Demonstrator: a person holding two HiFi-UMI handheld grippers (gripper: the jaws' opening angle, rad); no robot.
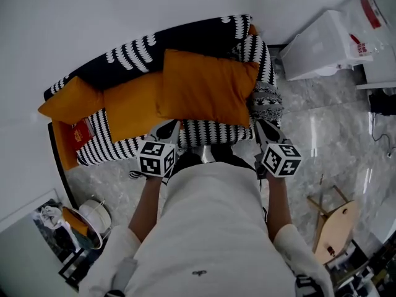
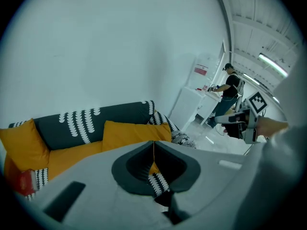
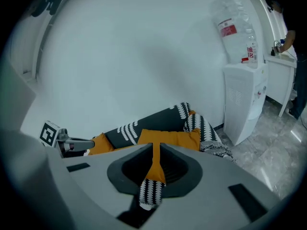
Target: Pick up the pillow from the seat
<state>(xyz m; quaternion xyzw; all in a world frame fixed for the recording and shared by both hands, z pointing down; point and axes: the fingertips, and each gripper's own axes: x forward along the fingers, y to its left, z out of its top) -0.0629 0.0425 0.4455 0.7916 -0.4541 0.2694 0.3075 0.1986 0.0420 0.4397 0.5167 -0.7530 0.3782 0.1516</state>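
- Grippers, two: left gripper and right gripper, both closed and empty
- Orange fabric pillows, two: large rectangular orange pillow leaned on the black-and-white patterned sofa seat, its long axis along the backrest; smaller orange pillow sat at the left end

A white water dispenser (bottle on top) — and a wooden stool — on marble floor.

A black-and-white patterned sofa with orange pillows is sitting against a bare white wall, a water dispenser standing nearby on polished stone floor, suggesting an office lounge.
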